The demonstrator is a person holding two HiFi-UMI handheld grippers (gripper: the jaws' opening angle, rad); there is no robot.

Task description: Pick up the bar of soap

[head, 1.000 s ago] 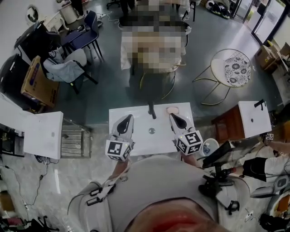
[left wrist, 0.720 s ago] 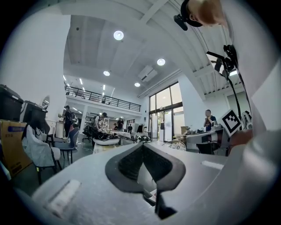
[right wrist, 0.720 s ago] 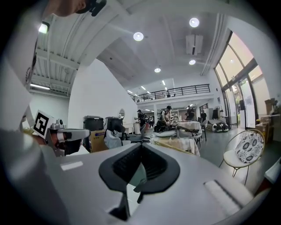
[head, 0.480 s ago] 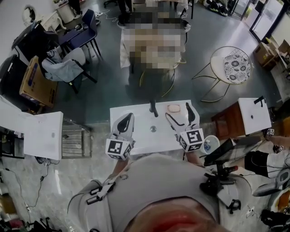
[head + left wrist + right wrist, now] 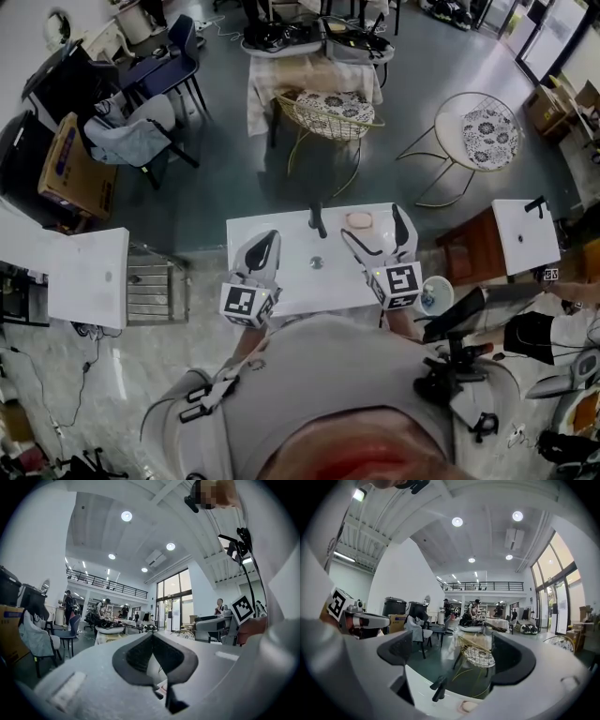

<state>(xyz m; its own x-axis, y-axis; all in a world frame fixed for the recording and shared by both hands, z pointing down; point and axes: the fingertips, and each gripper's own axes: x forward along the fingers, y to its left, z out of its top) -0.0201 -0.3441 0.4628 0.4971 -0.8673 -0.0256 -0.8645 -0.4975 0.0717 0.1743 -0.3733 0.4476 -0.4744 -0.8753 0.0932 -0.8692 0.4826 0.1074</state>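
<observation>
Likely slick yet firm, the soap [image 5: 360,221], at one o'clock from the drain [image 5: 316,263], wants pinching across its sides; the right gripper [image 5: 373,225], jaws just opening, stands wide and empty.

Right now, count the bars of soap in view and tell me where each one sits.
1. The bar of soap lies on the white sink top, near its far edge, just right of the black faucet. No other shows; part of the top is hidden.

Your right claw [image 5: 375,228] has just been opening its jaws — the pink bar of soap [image 5: 360,221] lies on the white surface [image 5: 286,281] between their tips. Your left claw [image 5: 265,246] hovers closed.
</observation>
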